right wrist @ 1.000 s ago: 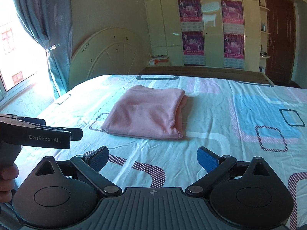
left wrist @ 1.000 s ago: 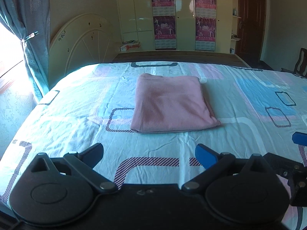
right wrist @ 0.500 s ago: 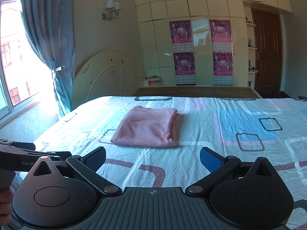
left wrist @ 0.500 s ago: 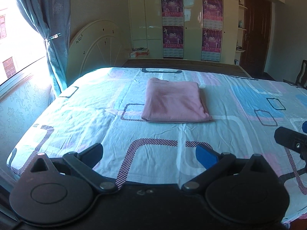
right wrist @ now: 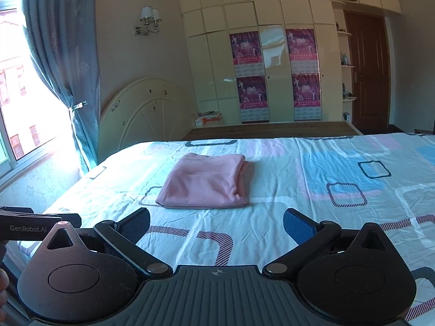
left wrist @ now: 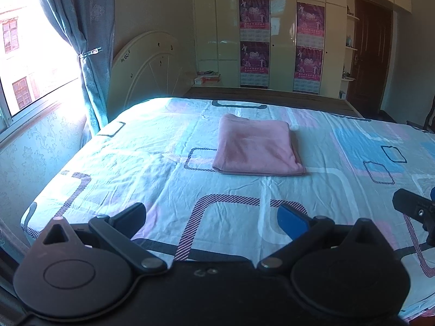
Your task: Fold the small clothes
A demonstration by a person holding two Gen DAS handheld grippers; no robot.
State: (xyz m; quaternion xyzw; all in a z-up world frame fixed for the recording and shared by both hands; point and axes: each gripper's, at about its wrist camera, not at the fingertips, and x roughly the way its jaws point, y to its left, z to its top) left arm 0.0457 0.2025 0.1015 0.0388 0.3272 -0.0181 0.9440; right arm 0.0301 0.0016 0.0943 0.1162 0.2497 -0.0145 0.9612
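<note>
Pink cloth (left wrist: 257, 146) lies folded on bed (left wrist: 163, 168), w/ left gripper (left wrist: 212, 216) & right gripper (right wrist: 216, 224) both spread wide, empty, well apart from it.

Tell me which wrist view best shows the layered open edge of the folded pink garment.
The right wrist view. There the folded pink garment turns its right side toward the camera, so the stacked layers show as ridges. The left wrist view shows the garment mostly from above: a flat square top, with that edge only a thin line.
</note>
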